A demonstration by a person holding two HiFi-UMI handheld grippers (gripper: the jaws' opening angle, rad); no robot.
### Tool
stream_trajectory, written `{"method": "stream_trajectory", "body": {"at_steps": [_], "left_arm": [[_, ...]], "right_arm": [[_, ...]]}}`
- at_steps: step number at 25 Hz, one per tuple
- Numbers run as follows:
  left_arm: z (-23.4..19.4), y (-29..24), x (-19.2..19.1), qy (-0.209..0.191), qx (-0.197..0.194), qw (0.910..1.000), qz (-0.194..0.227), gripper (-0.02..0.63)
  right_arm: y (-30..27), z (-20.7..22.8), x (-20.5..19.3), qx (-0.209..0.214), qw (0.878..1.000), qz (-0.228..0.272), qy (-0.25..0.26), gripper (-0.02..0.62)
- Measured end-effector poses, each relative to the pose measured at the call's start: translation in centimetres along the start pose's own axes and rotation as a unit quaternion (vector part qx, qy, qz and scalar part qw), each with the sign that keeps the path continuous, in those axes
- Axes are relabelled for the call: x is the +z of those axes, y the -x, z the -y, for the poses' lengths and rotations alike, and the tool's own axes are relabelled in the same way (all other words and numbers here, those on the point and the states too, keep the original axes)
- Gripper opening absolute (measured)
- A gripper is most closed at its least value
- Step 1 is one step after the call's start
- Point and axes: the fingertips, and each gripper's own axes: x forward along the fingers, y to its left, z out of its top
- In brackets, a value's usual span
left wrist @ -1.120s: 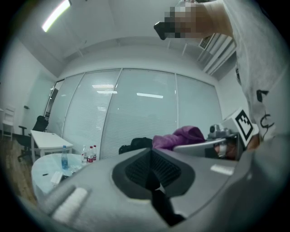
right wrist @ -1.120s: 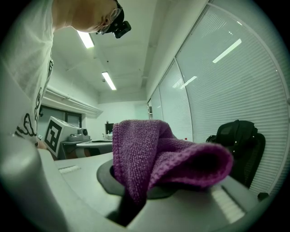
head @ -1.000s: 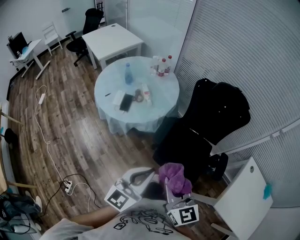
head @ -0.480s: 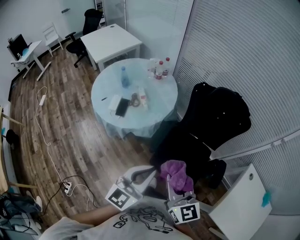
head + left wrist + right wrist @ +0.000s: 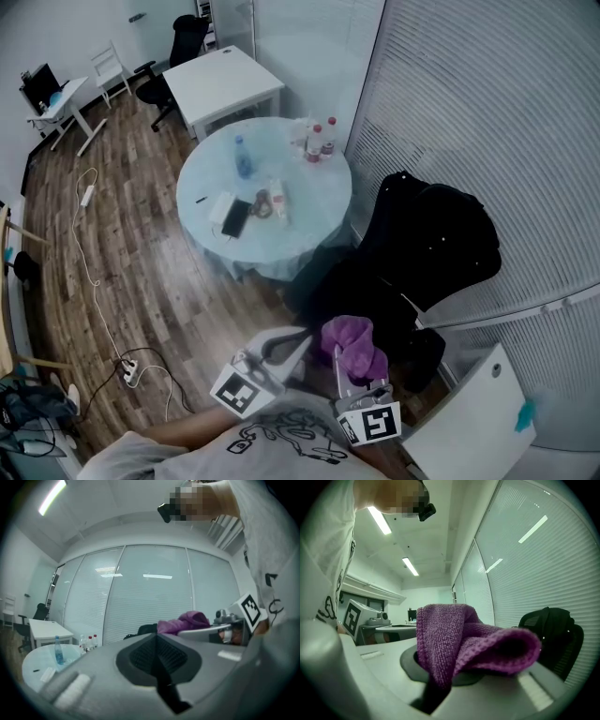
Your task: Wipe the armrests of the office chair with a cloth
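Observation:
The black office chair (image 5: 417,267) stands by the blinds at the right of the head view, its back draped with dark fabric; its armrests are too dark to make out. A purple cloth (image 5: 354,343) hangs bunched from my right gripper (image 5: 343,364), which is shut on it just before the chair's seat. In the right gripper view the cloth (image 5: 471,644) folds over the closed jaws, with the chair (image 5: 553,634) beyond at the right. My left gripper (image 5: 284,347) is held beside the right one, shut and empty (image 5: 157,656). The cloth (image 5: 185,620) shows behind it.
A round table with a pale blue cover (image 5: 319,220) carries bottles (image 5: 319,141), a phone and small items. A white square table (image 5: 220,82) stands behind it. A white cabinet (image 5: 469,412) is at the lower right. Cables and a power strip (image 5: 131,373) lie on the wood floor.
The view has shifted toward the chair; the round table and chair sit slightly higher and further left in the frame. Both grippers keep their pose, the cloth still clamped.

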Motion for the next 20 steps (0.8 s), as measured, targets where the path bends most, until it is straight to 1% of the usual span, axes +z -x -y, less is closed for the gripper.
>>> {"method": "stream_trajectory", "body": {"at_steps": [3,5,9,20], "left_arm": [[0.0,-0.8,-0.5,-0.004,0.002,1.0,-0.006,0.0],[-0.2,-1.1,-0.7,0.001,0.003,0.9999,-0.011,0.0],[-1.0,-1.8,-0.6,-0.001,0.001,1.0,-0.01,0.0],[-4.3,-1.8,-0.9,0.004,-0.016,0.9997,-0.018,0.0]], "right_arm": [[-0.1,0.9,-0.3,0.002,1.0,-0.004,0.0,0.043],[-0.3,1.3,-0.3,0.003,1.0,-0.006,-0.002,0.043],[-1.1,2.0,-0.3,0.0,1.0,-0.005,-0.003,0.043],[-4.4,2.1,-0.4,-0.017,1.0,-0.01,0.0,0.043]]}}
